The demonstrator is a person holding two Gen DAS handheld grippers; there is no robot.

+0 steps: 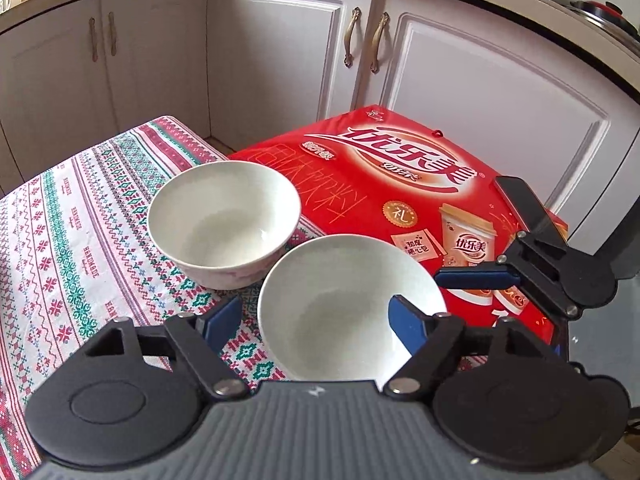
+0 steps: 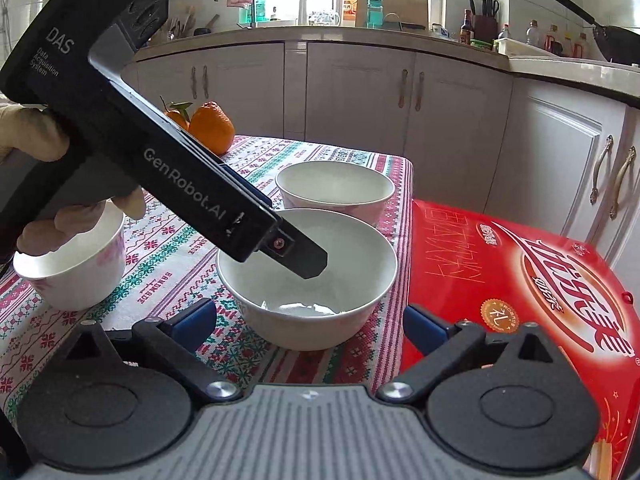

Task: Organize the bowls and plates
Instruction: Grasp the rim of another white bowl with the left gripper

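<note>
Three white bowls stand on the patterned tablecloth (image 2: 168, 248). In the left wrist view the near bowl (image 1: 344, 312) lies between my open left gripper's (image 1: 316, 320) jaws, with one blue finger inside its right rim. A second bowl (image 1: 224, 220) stands just behind it. In the right wrist view the near bowl (image 2: 308, 276) sits ahead of my open, empty right gripper (image 2: 310, 320), the second bowl (image 2: 334, 190) is behind, and a third bowl (image 2: 72, 264) stands at the left. The left gripper's body (image 2: 168, 164) reaches down over the near bowl.
A red drink carton (image 1: 404, 196) lies flat against the table's right edge, also in the right wrist view (image 2: 520, 292). Oranges (image 2: 212, 128) sit at the table's far side. White kitchen cabinets (image 1: 280, 60) stand close behind. The right gripper (image 1: 520, 276) shows over the carton.
</note>
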